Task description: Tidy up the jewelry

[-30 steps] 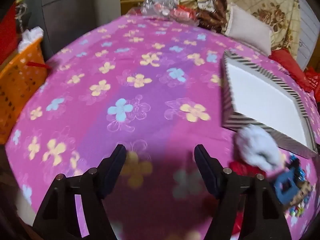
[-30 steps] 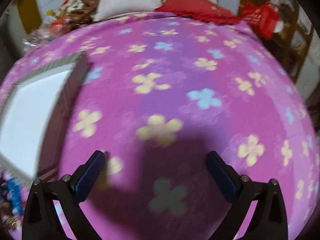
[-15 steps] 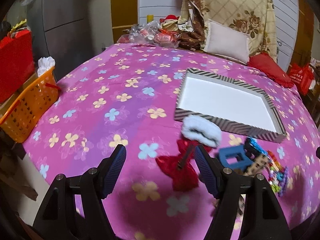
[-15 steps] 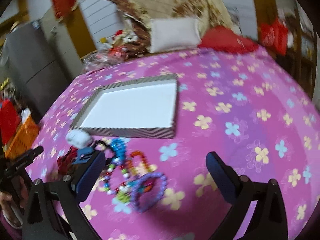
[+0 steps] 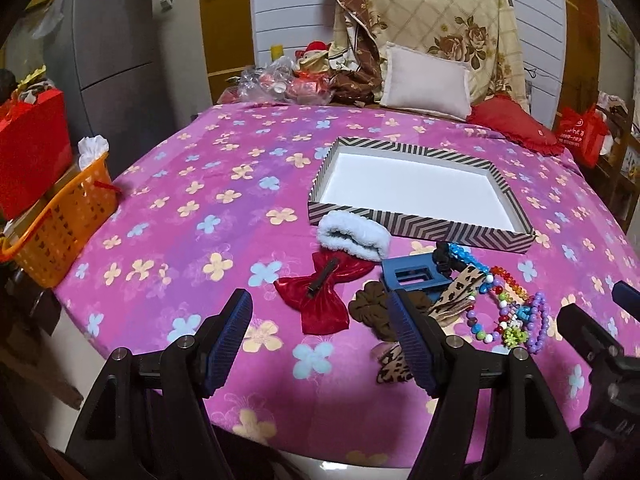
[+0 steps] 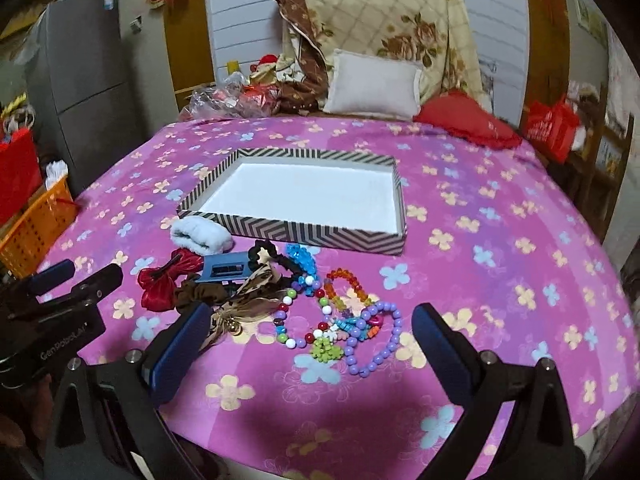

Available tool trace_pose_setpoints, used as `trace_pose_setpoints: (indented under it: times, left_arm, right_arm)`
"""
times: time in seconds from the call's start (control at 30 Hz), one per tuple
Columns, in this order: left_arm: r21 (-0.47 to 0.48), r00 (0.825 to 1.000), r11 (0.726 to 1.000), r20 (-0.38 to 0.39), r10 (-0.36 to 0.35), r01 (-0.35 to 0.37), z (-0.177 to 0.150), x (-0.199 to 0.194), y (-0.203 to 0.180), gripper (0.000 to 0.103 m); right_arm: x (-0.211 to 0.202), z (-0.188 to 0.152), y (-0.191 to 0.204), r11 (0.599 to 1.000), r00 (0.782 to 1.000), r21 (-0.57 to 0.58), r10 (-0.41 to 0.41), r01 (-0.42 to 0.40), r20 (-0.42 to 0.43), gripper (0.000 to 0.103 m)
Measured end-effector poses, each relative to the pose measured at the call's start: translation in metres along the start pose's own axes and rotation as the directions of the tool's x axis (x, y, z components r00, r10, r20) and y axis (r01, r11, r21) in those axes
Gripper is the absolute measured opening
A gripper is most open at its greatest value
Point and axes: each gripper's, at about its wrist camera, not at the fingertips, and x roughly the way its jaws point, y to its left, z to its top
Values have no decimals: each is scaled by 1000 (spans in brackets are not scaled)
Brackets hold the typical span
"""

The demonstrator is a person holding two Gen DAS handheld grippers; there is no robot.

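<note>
Pink flowered bedspread (image 6: 500, 240) fills the scene, with a shallow zigzag-striped cardboard tray (image 6: 320, 236) lying mid-bed, its long axis running left to right, white floor bare. Just beside its near wall sits the jewelry heap: fluffy white scrunchie (image 6: 200, 238), red velvet bow clip (image 6: 160, 284), blue rectangular claw clip (image 6: 226, 270), purple bead bracelet (image 6: 380, 340). Left gripper (image 5: 320, 336) and right gripper (image 6: 312, 348) hover over the near edge, both spread wide, holding nothing.

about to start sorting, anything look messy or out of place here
Yes: the striped tray sits empty while everything lies in a tangled heap in front of it. The beaded bracelets overlap each other, and the blue claw clip rests among scrunchies.
</note>
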Motion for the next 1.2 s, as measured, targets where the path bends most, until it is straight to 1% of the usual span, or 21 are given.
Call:
trace_pose_setpoints:
  times: [0.13, 0.37, 0.5, 0.77, 1.07, 1.2]
  left_arm:
    - [-9, 1000, 1000, -2, 0, 0, 1, -3, 3, 70]
    - [-4, 1000, 1000, 4, -5, 5, -1, -11, 4, 70]
    - [7, 1000, 1000, 13, -1, 1, -2, -14, 0, 70]
    - [9, 1000, 1000, 1, -24, 24, -2, -13, -2, 70]
    - [8, 1000, 1000, -12, -29, 29, -3, -11, -3, 70]
    - [6, 999, 999, -9, -35, 35, -2, -10, -2, 68]
  right_arm:
    - [-13, -1, 5, 1000, 1000, 14, -9, 8, 30, 102]
    - [-12, -4, 3, 999, 1000, 45, 5, -5, 6, 102]
    - [-10, -6, -2, 997, 1000, 75, 20, -21, 10, 102]
    - [-4, -8, -3, 996, 1000, 86, 1, 0, -6, 102]
    - [0, -10, -4, 997, 1000, 81, -4, 6, -24, 102]
    - [3, -11, -6, 996, 1000, 87, -2, 5, -31, 102]
